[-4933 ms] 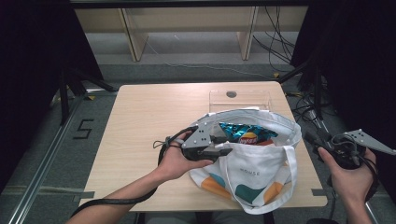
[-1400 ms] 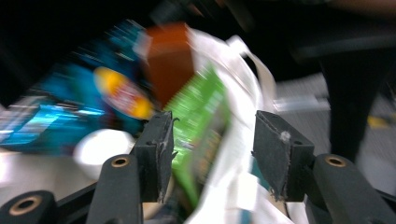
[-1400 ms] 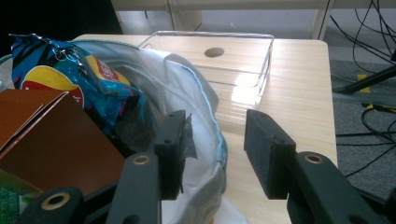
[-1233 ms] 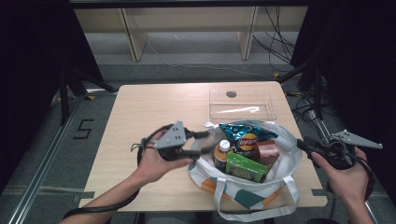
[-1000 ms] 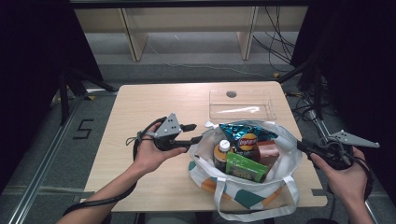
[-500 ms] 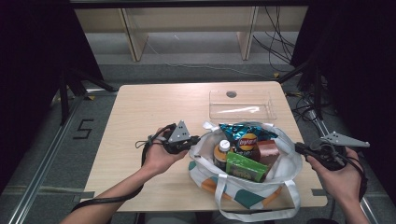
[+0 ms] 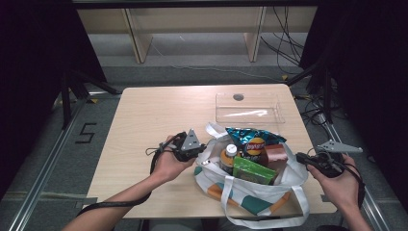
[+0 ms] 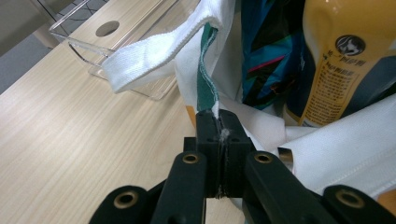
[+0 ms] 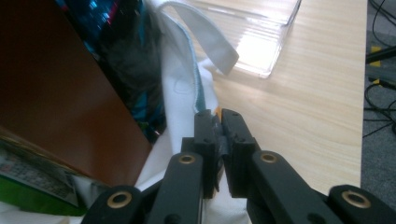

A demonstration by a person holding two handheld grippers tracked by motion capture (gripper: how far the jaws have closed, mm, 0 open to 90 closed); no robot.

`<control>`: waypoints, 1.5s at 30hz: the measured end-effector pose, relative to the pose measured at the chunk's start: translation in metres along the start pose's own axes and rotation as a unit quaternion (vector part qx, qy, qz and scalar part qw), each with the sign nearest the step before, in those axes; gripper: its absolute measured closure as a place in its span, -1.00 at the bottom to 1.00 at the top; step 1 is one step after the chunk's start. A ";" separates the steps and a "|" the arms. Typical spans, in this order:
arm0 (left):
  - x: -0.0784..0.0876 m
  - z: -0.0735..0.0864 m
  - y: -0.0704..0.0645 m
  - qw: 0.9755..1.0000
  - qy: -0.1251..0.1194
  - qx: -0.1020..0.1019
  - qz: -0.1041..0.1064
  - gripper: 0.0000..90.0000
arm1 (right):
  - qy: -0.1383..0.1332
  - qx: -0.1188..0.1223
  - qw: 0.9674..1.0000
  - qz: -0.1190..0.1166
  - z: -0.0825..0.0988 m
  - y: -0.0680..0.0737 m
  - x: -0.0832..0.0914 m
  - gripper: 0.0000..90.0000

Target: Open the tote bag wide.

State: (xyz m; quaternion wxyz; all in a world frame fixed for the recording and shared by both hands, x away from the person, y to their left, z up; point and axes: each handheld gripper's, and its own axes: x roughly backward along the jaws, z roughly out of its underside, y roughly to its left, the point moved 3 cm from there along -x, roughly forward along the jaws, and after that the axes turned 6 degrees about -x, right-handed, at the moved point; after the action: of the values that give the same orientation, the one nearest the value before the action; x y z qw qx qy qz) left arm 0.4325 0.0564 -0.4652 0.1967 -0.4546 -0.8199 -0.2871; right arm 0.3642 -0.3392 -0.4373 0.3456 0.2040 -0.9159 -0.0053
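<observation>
L gripper (image 8: pixel 218 122) clamped tight on bag (image 7: pixel 269 195) rim, L side; R gripper (image 9: pixel 217 122) just closed, pinching rim on R. Bag sits on table (image 7: pixel 144 120), snacks inside

- A clear plastic tray (image 7: pixel 249 109) lies on the light wooden table (image 7: pixel 154 115), in the upper right part of the high view. It has a round hole near its far edge.
- A black number five (image 7: pixel 87 133) is marked on the grey floor at the left of the table.
- A pale wooden shelf frame (image 7: pixel 192 21) stands at the top of the picture.
- Black cables (image 7: pixel 284 43) hang and lie on the floor at the upper right.
</observation>
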 end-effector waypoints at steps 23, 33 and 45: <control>-0.013 0.011 0.002 1.000 0.010 0.004 -0.009 0.95 | 0.023 0.044 0.998 0.030 0.011 -0.017 -0.026 0.91; -0.010 0.009 0.003 1.000 0.001 -0.005 -0.015 0.84 | 0.027 0.024 0.999 0.032 0.013 -0.014 -0.025 0.90; 0.039 -0.033 -0.020 0.992 -0.120 0.018 0.038 0.38 | -0.042 0.000 0.999 0.028 -0.002 -0.006 0.000 0.61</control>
State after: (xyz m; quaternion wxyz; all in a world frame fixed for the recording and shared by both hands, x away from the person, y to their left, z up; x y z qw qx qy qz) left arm 0.3974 0.0509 -0.4231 0.1157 -0.5130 -0.8247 -0.2081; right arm 0.3677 -0.3440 -0.4362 0.3069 0.1779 -0.9350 -0.0046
